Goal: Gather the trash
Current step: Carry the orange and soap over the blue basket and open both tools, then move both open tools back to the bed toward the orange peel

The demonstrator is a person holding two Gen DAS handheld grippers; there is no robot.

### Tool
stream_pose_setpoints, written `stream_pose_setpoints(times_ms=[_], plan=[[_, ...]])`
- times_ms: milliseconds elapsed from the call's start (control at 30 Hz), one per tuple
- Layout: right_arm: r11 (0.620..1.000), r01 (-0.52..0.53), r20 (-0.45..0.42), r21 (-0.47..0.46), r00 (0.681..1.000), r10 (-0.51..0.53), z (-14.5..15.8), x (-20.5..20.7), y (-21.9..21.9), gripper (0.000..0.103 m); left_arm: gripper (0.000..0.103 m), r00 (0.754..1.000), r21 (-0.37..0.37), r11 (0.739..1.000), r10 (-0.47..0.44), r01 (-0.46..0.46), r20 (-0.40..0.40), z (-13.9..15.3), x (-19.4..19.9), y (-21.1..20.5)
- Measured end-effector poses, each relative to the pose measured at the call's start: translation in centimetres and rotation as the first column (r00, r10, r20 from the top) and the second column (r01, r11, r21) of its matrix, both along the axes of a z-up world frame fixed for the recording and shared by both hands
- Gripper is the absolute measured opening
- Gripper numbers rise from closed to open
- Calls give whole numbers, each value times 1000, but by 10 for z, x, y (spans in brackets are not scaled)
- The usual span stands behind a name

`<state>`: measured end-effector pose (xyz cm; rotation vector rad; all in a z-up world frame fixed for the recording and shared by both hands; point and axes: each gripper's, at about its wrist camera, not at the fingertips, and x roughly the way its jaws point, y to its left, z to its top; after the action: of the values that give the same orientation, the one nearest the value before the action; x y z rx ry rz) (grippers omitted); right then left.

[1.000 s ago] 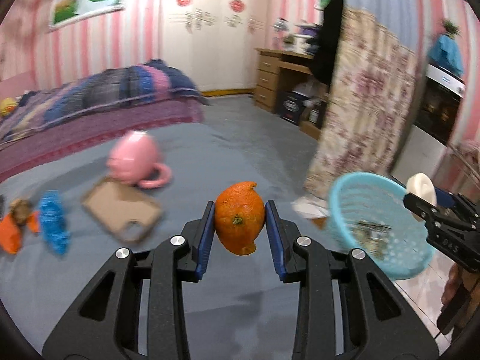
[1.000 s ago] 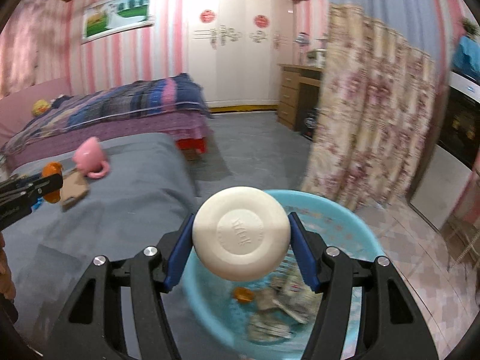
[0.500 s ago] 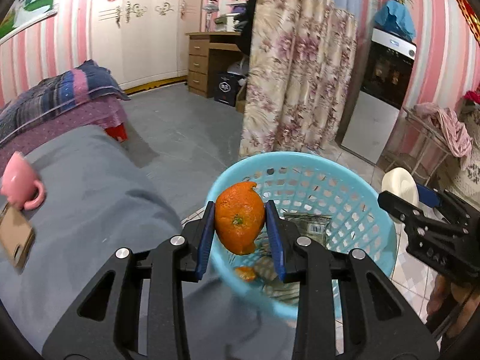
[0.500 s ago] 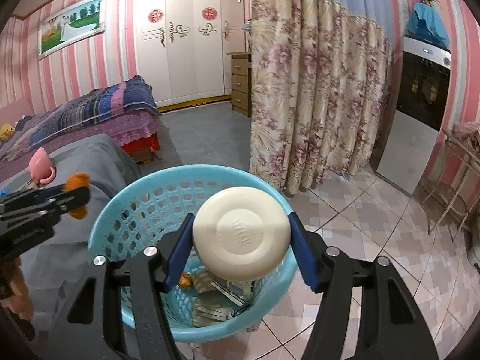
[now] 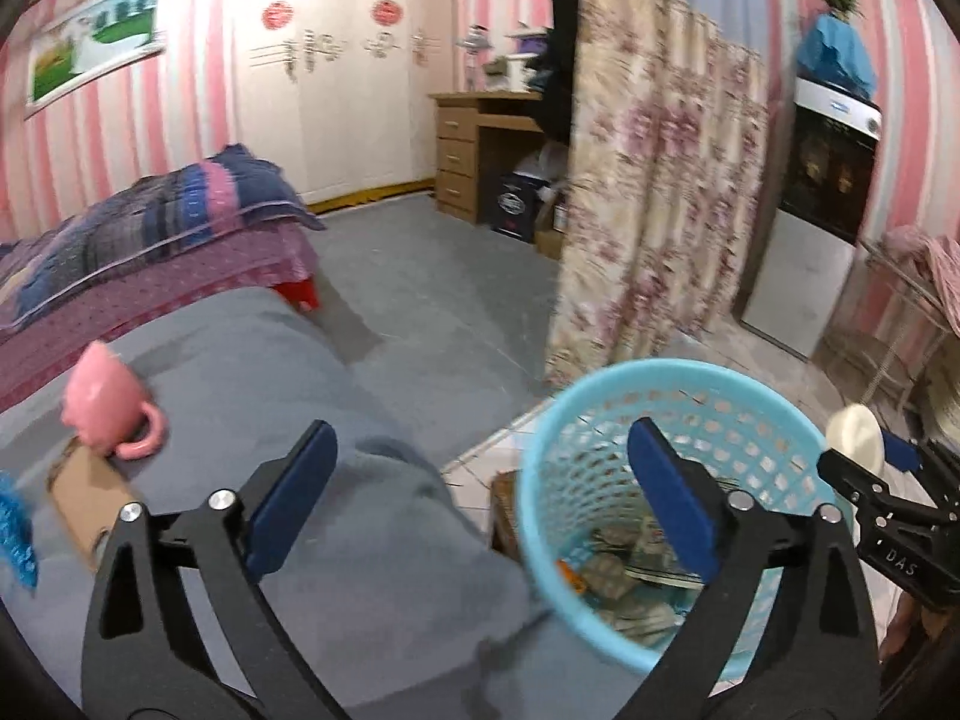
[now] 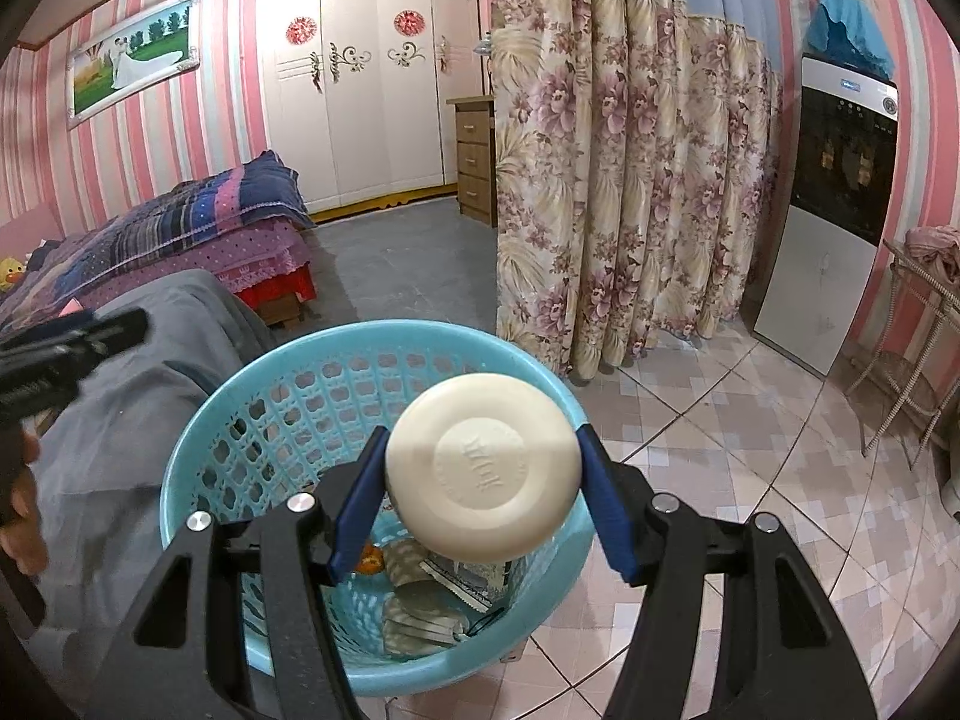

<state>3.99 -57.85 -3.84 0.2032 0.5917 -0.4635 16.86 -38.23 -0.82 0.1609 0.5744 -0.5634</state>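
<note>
A light blue perforated basket stands on the tiled floor beside the grey-covered bed; it shows in the right wrist view too. It holds crumpled wrappers and an orange peel. My left gripper is open and empty, over the bed edge and the basket's left rim. My right gripper is shut on a round cream soap bar, held above the basket's near side. The soap also shows in the left wrist view.
A pink mug, a cardboard piece and a blue item lie on the grey bed cover. A floral curtain, a water dispenser and a metal rack stand around the tiled floor.
My left gripper opened and the orange peel it held is gone from its jaws; an orange piece lies in the basket. The left gripper swung back leftward. The right gripper still holds the soap.
</note>
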Motion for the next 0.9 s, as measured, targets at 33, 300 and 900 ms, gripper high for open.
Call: stream_pose_setpoints(times_ms=[33, 300, 900], plan=[[1000, 0, -1, 5, 1000, 0, -1, 2, 0, 61, 96, 1000, 2, 1000, 15, -15, 5, 1, 0, 6], [1000, -11, -12, -11, 1000, 11, -5, 31, 7, 68, 97, 995, -1, 995, 103, -103, 4, 8, -1, 55], [995, -84, 51, -50, 995, 87, 24, 49, 89, 95, 98, 943, 27, 946, 320, -324, 91, 33, -17, 217]])
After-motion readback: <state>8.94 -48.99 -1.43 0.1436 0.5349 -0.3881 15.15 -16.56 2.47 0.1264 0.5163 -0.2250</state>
